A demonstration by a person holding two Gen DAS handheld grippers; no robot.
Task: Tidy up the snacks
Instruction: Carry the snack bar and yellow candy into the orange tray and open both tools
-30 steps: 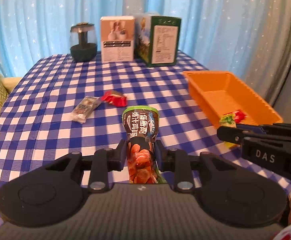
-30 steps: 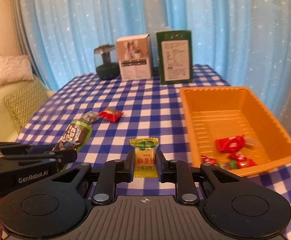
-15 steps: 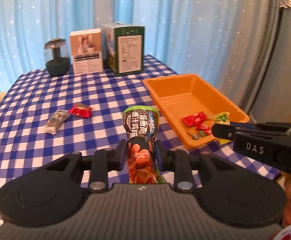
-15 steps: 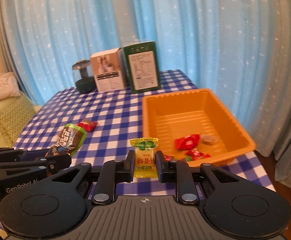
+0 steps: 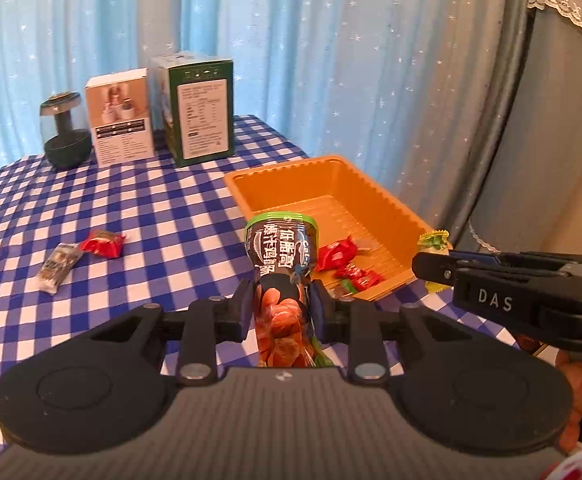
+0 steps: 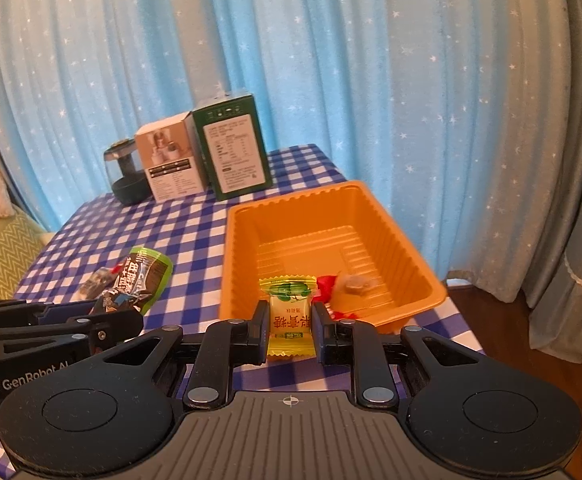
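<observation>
Both grippers have swung toward the orange tray [image 6: 407,248], left gripper [image 5: 281,312] pinching the soft, crinkly snack pouch [image 5: 281,252] mid-body, right gripper [image 6: 290,330] pinching the light yellow candy [image 6: 289,316].

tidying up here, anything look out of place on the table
Two wrapped snacks, a red one and a grey one, lie loose on the checked tablecloth, outside the orange tray that already holds other sweets. Nothing looks spilled or damaged.

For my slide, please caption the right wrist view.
Right hand-held gripper holds a yellow candy before the orange tray.
</observation>
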